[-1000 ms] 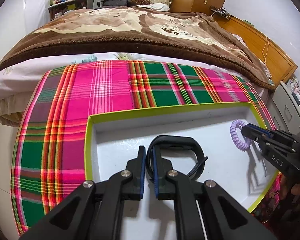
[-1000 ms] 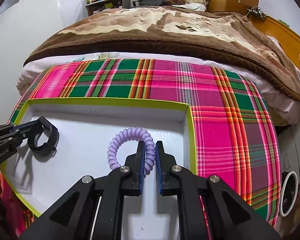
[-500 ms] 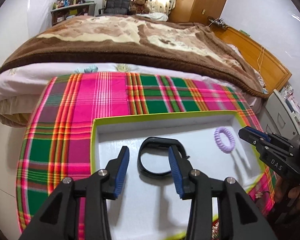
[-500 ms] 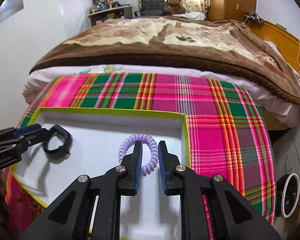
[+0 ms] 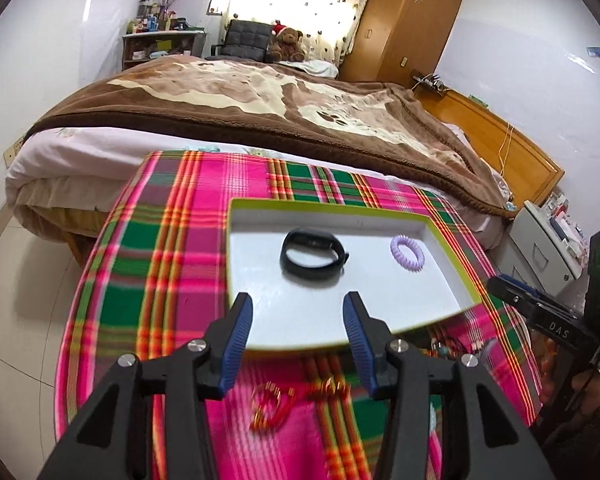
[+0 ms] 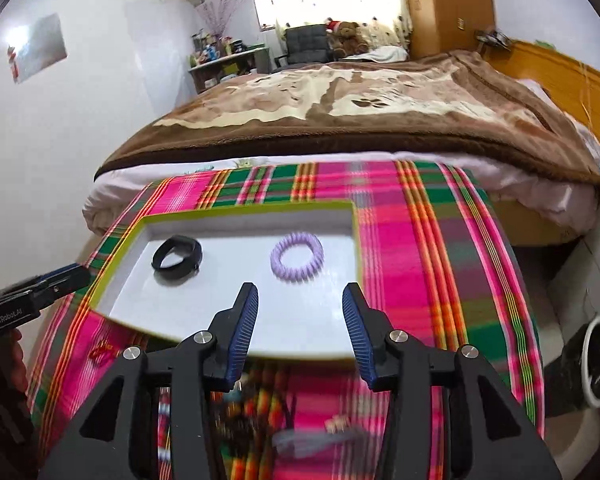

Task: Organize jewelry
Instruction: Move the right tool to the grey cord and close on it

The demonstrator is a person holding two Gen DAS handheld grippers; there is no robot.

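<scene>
Both jaws are opening, nothing between them: left gripper (image 5: 298,338), right gripper (image 6: 300,332). Black band (image 5: 313,254) and purple coil tie (image 6: 297,257) are left well apart inside the lime-rimmed tray (image 5: 328,207), with bare floor around each.

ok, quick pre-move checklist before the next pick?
1. Black band lying in white tray: ok.
2. Purple coil tie lying in tray, apart from band: ok.
3. Left gripper jaws opening, nothing between them: ok.
4. Right gripper jaws opening, nothing between them: ok.
5. Next item on plaid cloth identified: cannot tell, near pieces blurred.
</scene>
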